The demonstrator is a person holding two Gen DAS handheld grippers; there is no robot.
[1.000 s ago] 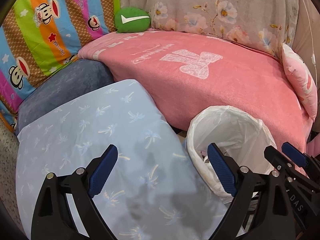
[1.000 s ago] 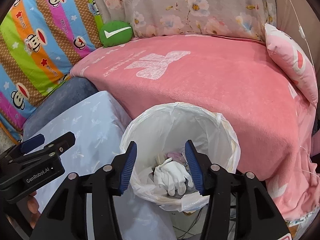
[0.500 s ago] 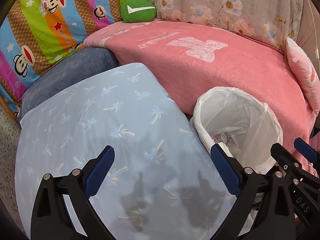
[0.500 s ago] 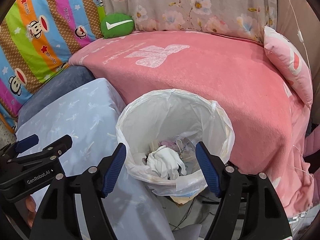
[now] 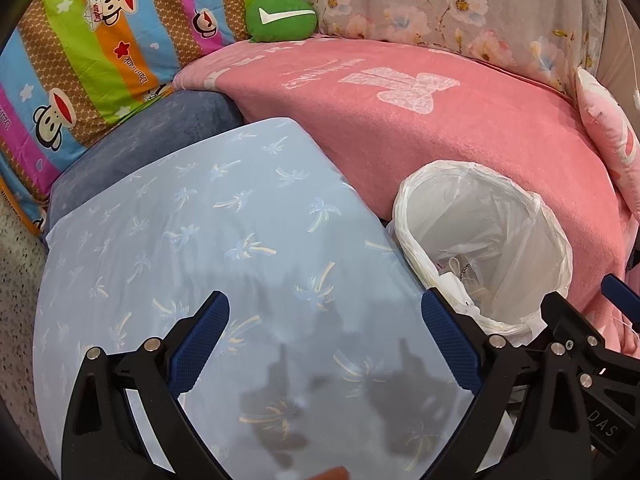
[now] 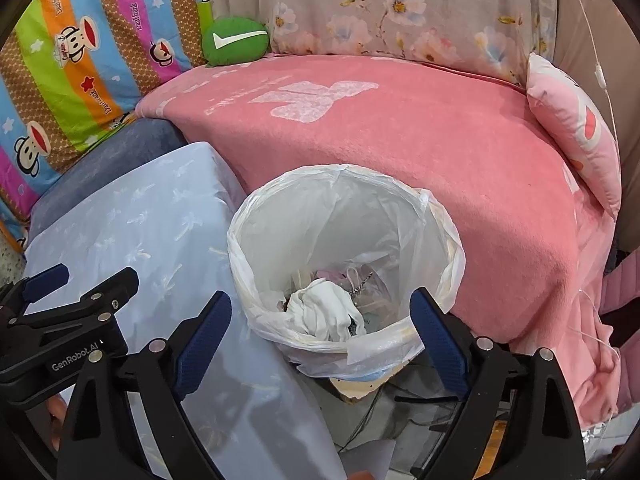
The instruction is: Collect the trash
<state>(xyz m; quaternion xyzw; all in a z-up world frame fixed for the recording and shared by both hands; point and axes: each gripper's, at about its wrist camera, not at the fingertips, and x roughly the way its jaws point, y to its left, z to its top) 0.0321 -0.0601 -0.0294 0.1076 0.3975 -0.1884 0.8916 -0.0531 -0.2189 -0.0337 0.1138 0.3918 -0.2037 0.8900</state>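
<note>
1. Grippers first: my right gripper [image 6: 320,320] is spread wide with nothing between its blue pads [image 6: 202,330], poised above the near rim of the trash bin [image 6: 448,240]. My left gripper [image 5: 322,334] is equally wide and empty, over the blue palm-print cloth [image 5: 200,240].
2. Trash sits in the bin at 12 o'clock from my right gripper: a crumpled white wad [image 6: 328,312] lies on top of other scraps, inside the white liner bag [image 6: 280,216].
3. Judging from this, the drop looks made. To finish it well I would lift the right gripper straight up, keeping the pads off the thin liner so it doesn't snag and pull from the rim.
4. Next I would scan for loose litter. None shows on the cloth or beyond, so my guess is the task is near its end.
5. Surface: the blue palm-print cloth drapes smoothly over a flat top, touching the bin at its 9 o'clock side. It looks slippery, so light scraps could slide.
6. Farther out, at 12 o'clock, a pink blanket [image 6: 400,140] covers a sofa seat.
7. Farthest: a green cushion [image 6: 235,40] at 11 o'clock, a striped monkey-print cover [image 6: 80,60] at 10, floral fabric [image 6: 380,12] behind, and a pink pillow [image 6: 572,128] at 2.
</note>
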